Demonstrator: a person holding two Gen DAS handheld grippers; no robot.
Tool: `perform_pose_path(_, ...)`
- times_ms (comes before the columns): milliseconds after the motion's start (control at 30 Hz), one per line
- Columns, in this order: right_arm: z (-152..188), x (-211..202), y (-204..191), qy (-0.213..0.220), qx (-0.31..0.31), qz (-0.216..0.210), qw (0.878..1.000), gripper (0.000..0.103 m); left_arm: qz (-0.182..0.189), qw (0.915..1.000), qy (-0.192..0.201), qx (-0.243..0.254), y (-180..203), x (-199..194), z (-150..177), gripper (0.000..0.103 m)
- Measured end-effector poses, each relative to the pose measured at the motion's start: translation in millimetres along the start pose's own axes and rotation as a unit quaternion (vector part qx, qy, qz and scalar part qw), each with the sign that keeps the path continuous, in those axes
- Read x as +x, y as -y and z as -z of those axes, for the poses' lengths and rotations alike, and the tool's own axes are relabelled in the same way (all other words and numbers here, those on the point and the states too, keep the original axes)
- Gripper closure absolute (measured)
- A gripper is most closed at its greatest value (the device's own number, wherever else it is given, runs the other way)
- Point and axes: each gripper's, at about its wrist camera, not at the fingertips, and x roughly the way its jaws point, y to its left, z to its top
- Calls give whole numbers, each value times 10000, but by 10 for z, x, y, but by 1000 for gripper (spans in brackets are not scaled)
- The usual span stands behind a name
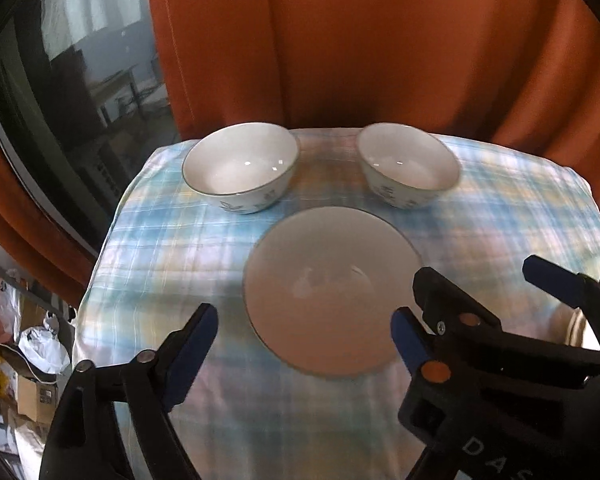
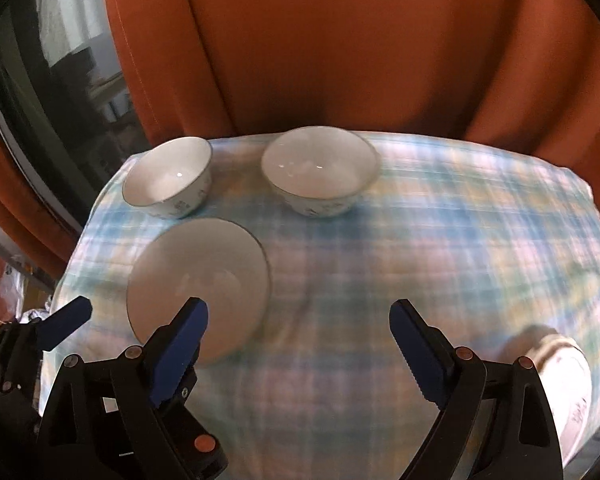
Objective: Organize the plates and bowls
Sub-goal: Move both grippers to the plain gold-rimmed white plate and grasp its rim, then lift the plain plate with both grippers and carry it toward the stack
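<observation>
While both tongs hang spread and empty over the checked worktop (image 1: 148, 264), the plate (image 1: 328, 292) lies just ahead between the left tongs (image 1: 304, 344), nearer than the right tongs (image 2: 298, 344).

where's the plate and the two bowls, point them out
plate (image 1: 320, 280), left wrist view, on its flat middle
left bowl (image 1: 240, 166), left wrist view, on its inside
right bowl (image 1: 410, 166), left wrist view, on its inside
</observation>
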Motion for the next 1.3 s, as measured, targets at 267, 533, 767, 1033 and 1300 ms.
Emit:
perform_pose_path(267,-243,434,-176,-192,9,-92,9998,9,-57,9996,-185,-182,-134,401,-161,37)
perform_pose_path(533,-237,802,-129,-572,237,-84,9980,38,-180,9984,-478,-226,-147,719,-171,59)
perform_pose_path(767,-238,917,-181,-725,234,-294,9967,77,-215,9979,-571,-196,-177,800,-179,68)
perform_pose_path(1033,-227,859,-214,-763,169,-217,9967,77,-213,9979,-577,-186,-157,712,-153,71)
perform_pose_path(1300,-147,590,-189,-657,193,-245,9974,77,-185,9984,-506,-182,-105,462,-66,71)
